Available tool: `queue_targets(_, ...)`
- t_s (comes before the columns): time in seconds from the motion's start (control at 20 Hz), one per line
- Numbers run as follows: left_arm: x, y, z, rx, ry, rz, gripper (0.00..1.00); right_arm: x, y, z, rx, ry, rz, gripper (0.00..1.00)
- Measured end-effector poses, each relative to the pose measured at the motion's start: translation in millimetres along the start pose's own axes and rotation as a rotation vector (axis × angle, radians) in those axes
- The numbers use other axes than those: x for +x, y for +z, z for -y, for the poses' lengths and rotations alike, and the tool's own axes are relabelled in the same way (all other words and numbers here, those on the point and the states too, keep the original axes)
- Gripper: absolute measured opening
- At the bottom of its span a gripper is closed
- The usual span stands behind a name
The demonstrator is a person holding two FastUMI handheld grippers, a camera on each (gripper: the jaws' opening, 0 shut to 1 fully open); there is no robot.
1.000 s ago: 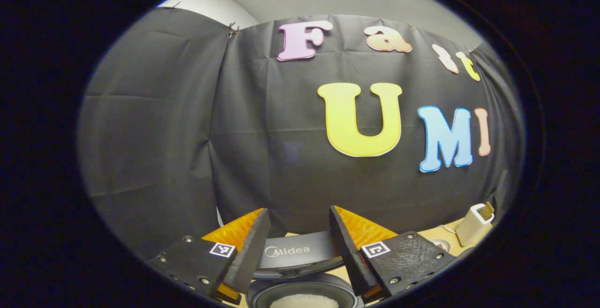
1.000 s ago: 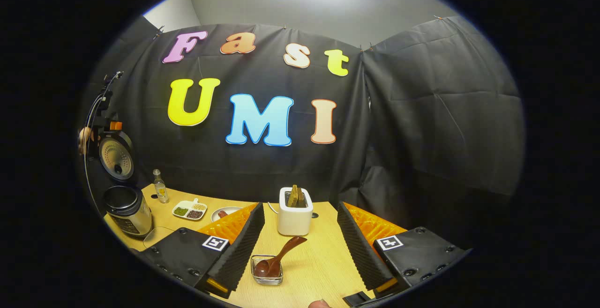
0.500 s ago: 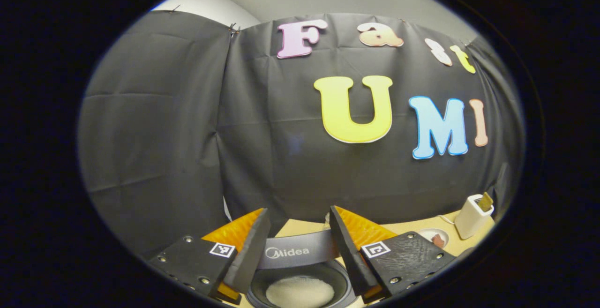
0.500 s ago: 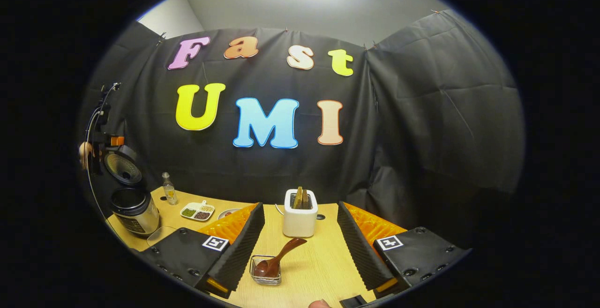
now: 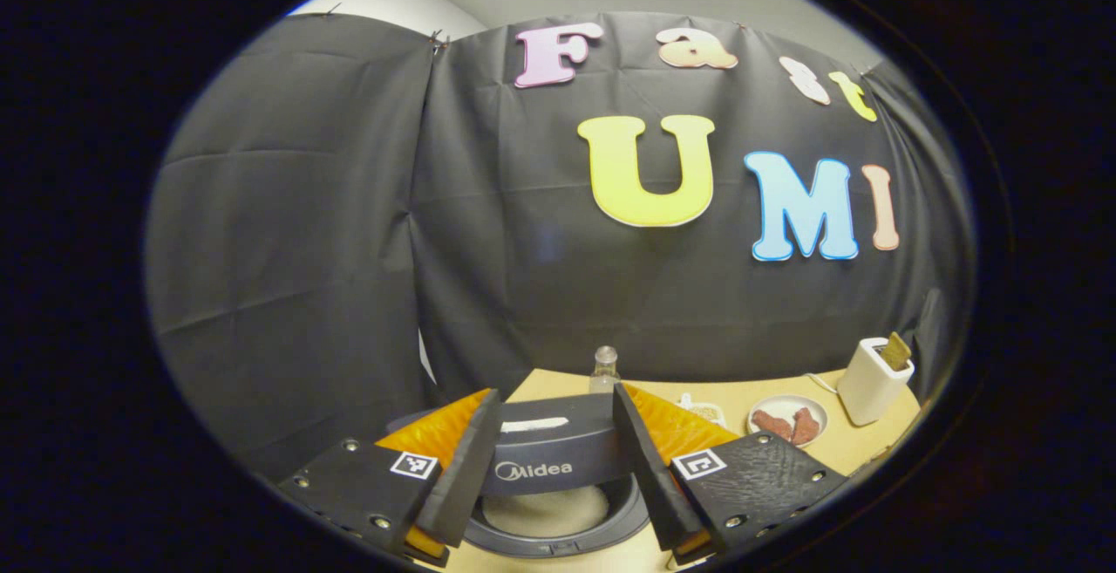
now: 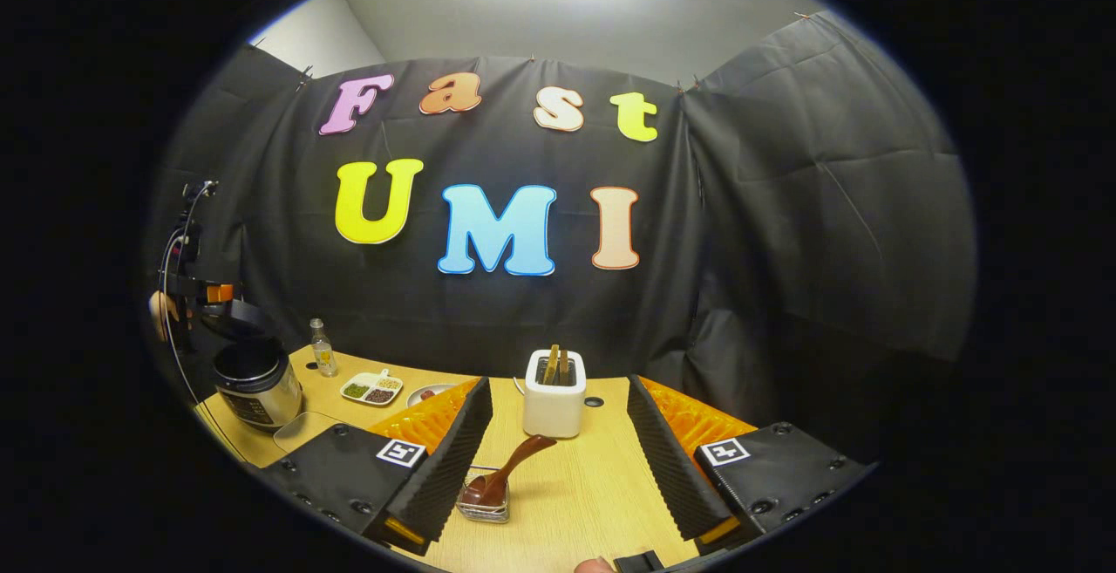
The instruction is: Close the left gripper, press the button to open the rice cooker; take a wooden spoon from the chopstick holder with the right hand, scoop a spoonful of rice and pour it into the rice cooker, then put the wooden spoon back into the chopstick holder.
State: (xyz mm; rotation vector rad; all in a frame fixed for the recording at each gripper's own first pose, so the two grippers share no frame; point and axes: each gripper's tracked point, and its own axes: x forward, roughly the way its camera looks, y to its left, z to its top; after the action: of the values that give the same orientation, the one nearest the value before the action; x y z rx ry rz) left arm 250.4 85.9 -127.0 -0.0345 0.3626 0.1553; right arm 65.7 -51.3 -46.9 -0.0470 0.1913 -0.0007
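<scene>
The spoon rests bowl-down in a small holder on the tabletop, handle slanting up-right, just ahead between the right gripper's spread fingers. The left gripper, also released, hangs over the cooker.

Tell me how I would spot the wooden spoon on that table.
Start at the white toaster on the wooden table in the right gripper view. Just in front sits a small clear holder. The wooden spoon leans out of it, dark brown, handle slanting upward toward the toaster.
</scene>
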Motion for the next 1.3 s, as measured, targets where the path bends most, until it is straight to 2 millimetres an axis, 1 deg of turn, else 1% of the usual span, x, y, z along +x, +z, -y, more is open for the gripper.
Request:
queue_targets(0.25, -12, -34, 6, -0.011, 0.0, -0.039, 0.81, -5, -4, 5, 0.0, 0.014, -0.005, 0.98)
queue_targets(0.4, -14, -61, 9, -0.017, -0.001, -0.071, 0.81, -8, -7, 7, -0.009, 0.019, -0.012, 0.98)
queue_targets(0.5, -15, -72, 9, -0.012, -0.001, -0.075, 0.83, -9, -8, 9, -0.013, 0.019, -0.015, 0.98)
queue_targets(0.65, -14, -84, 10, -0.006, 0.006, -0.082, 0.81, -12, -11, 12, -0.017, 0.018, -0.021, 0.98)
queue_targets(0.7, -14, -89, 10, -0.005, 0.008, -0.088, 0.83, -13, -11, 12, -0.018, 0.017, -0.023, 0.94)
queue_targets(0.75, -13, -94, 9, -0.003, 0.009, -0.095, 0.81, -12, -12, 12, -0.018, 0.017, -0.024, 0.98)
queue_targets(0.85, -11, -104, 12, 0.005, 0.008, -0.106, 0.83, -14, -13, 12, -0.018, 0.018, -0.028, 0.98)
queue_targets(1.1, -8, -132, 13, 0.011, 0.01, -0.162, 0.83, -15, -13, 12, -0.024, 0.019, -0.033, 0.98)
queue_targets(1.15, -8, -138, 14, 0.016, 0.012, -0.18, 0.84, -15, -13, 11, -0.023, 0.02, -0.033, 0.98)
queue_targets(1.2, -7, -137, 13, 0.02, 0.015, -0.167, 0.84, -15, -12, 12, -0.023, 0.019, -0.032, 0.98)
queue_targets(1.25, -7, -135, 11, 0.022, 0.016, -0.161, 0.82, -15, -12, 12, -0.023, 0.019, -0.032, 0.98)
queue_targets(1.3, -8, -138, 11, 0.019, 0.019, -0.168, 0.84, -16, -12, 12, -0.023, 0.018, -0.032, 0.98)
